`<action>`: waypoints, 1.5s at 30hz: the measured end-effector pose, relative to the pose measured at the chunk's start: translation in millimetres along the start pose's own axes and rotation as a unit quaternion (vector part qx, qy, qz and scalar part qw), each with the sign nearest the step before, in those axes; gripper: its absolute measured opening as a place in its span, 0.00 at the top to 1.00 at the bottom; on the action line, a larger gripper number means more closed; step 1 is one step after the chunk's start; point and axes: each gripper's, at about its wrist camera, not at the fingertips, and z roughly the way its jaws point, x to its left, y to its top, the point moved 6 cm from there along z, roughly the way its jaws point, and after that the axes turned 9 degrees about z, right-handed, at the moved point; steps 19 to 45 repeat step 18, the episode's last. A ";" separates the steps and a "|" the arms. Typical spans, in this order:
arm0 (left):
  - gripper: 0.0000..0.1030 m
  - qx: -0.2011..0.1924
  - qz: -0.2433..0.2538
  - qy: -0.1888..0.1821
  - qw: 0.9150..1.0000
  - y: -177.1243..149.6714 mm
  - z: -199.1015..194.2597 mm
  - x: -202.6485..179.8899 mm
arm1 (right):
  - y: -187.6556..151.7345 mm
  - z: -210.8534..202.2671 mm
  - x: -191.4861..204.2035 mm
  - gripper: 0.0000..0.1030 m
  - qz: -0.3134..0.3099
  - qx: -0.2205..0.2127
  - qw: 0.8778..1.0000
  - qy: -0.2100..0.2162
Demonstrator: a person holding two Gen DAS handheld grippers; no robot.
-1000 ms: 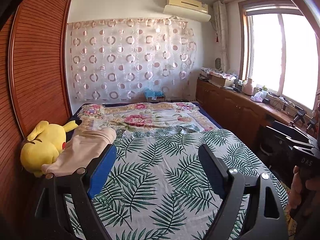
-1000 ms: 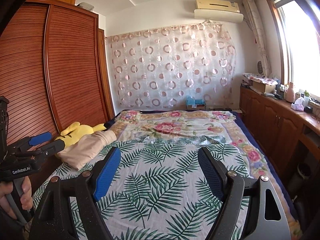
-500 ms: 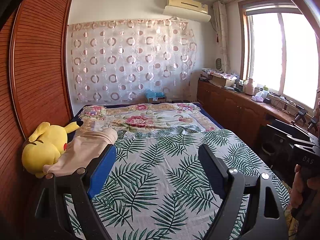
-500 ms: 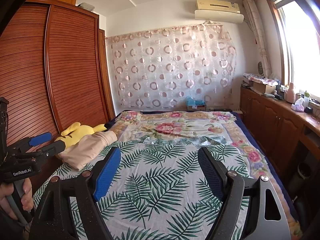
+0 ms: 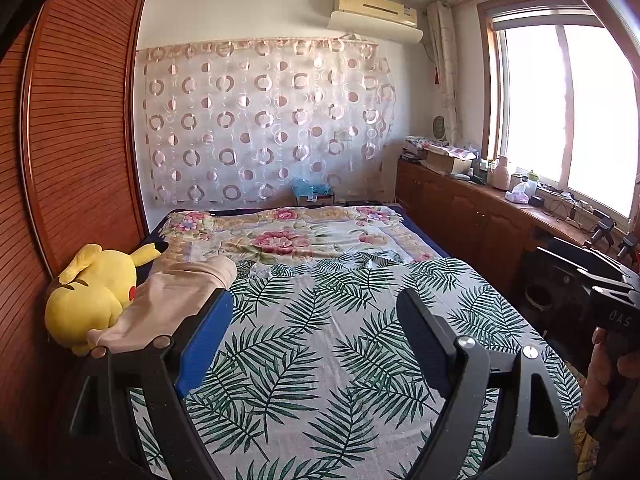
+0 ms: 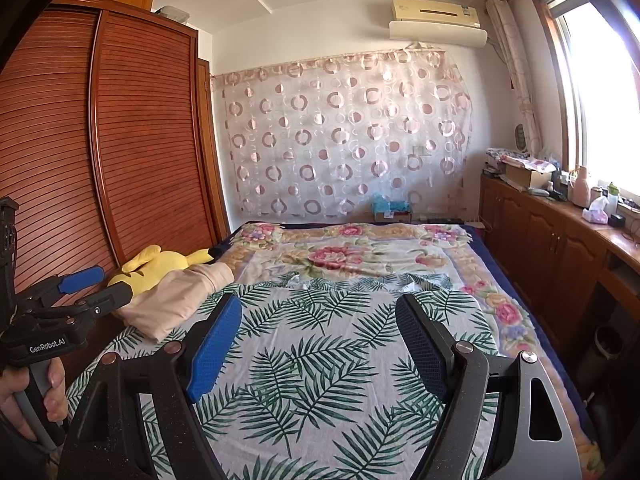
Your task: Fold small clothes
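- Far on the left stands the big brown wooden wardrobe with ribbed doors (image 5: 76, 152).
- Next to it, the soft yellow toy with long ears (image 5: 94, 292) lies at the left edge of the bed.
- The floppy beige piece of clothing (image 5: 172, 300) lies right beside the toy, touching it. It rests on the white sheet with green palm leaves (image 5: 320, 340), at its far left side.
- My left tongs (image 5: 316, 344) hang above the leaf sheet. Their two fingers are spread wide and hold nothing. The blue pad on the left finger (image 5: 204, 348) shows in front of the beige cloth, but I cannot tell if it touches it.
- My right tongs (image 6: 320, 344) are also up over the sheet, spread wide, with nothing between them.
- Behind the leaf sheet lies the blanket with pink flowers (image 6: 352, 256).
- On the back wall hangs the thin curtain with pink rings (image 6: 344, 144).
- Far on the right are the long brown wooden cupboard (image 6: 560, 252) and the bright window (image 5: 568, 112).
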 end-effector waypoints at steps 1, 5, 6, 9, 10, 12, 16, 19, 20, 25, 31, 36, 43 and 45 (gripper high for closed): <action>0.18 0.000 0.000 0.000 1.000 -0.1 -0.2 0.0 | 1.1 0.1 -0.7 0.21 0.000 0.000 1.000 0.000; 0.18 0.000 -0.001 0.001 1.000 -0.7 0.3 -0.4 | 1.0 0.1 -1.2 0.21 0.000 0.001 1.000 0.001; 0.18 0.000 -0.001 0.000 1.000 -0.9 0.0 -0.6 | 0.4 -0.3 -1.0 0.21 0.000 0.000 1.000 0.001; 0.18 0.000 -0.001 0.000 1.000 -1.0 -0.2 -0.2 | -0.2 -1.0 -1.2 0.21 0.000 0.000 1.000 0.001; 0.18 -0.001 -0.001 0.000 1.000 0.0 0.3 1.8 | 0.2 -1.2 -1.5 0.21 0.000 0.000 1.000 0.001; 0.18 -0.001 -0.001 0.000 1.000 0.2 0.4 2.5 | 0.0 -1.1 -1.6 0.21 -0.001 0.000 1.000 0.001; 0.18 0.000 -0.001 0.000 1.000 -0.6 0.6 1.6 | -0.3 -0.9 -1.5 0.21 -0.001 0.000 1.000 0.001; 0.18 0.000 0.000 0.000 1.000 -0.8 0.8 2.5 | 0.2 -1.1 -1.9 0.21 0.000 0.000 1.000 0.001; 0.18 0.000 0.000 0.000 1.000 -0.8 0.8 2.5 | 0.2 -1.1 -1.9 0.21 0.000 0.000 1.000 0.001; 0.18 0.000 0.000 0.000 1.000 -0.8 0.8 2.5 | 0.2 -1.1 -1.9 0.21 0.000 0.000 1.000 0.001; 0.18 0.000 0.000 0.000 1.000 -0.8 0.8 2.5 | 0.2 -1.1 -1.9 0.21 0.000 0.000 1.000 0.001; 0.18 0.000 0.000 0.000 1.000 -0.8 0.8 2.5 | 0.2 -1.1 -1.9 0.21 0.000 0.000 1.000 0.001; 0.18 0.000 0.000 0.000 1.000 -0.8 0.8 2.5 | 0.2 -1.1 -1.9 0.21 0.000 0.000 1.000 0.001; 0.18 0.000 0.000 0.000 1.000 -0.8 0.8 2.5 | 0.2 -1.1 -1.9 0.21 0.000 0.000 1.000 0.001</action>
